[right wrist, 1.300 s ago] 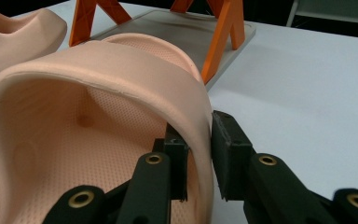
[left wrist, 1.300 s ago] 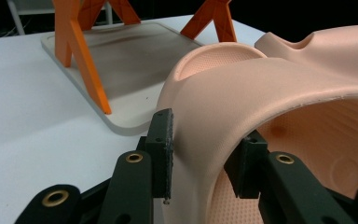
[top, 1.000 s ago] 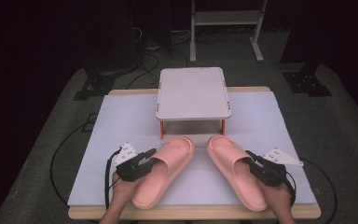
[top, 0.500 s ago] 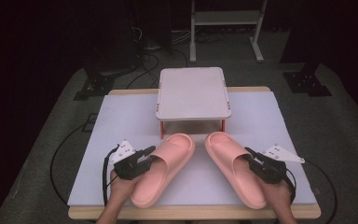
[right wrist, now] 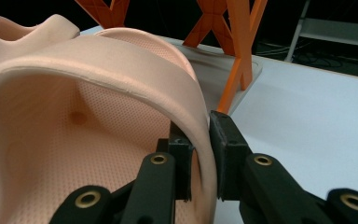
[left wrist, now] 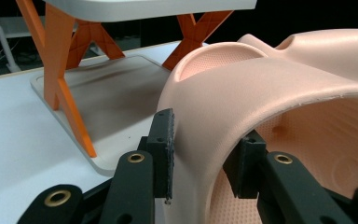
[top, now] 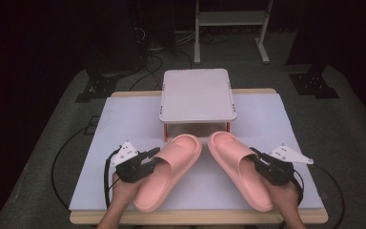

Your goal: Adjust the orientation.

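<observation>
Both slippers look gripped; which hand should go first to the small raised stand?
Probably left: left slipper has its toe already at the stand, and the left gripper pinches its strap. The right gripper holds the right slipper slightly farther off.

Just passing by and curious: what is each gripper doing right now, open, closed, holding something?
Left gripper: closed on the strap of the left pink slipper.
Right gripper: closed on the strap of the right pink slipper.

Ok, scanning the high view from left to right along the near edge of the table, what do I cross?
Left gripper → left pink foam slipper → right pink foam slipper → right gripper, each gripper shut on its slipper's strap.
</observation>
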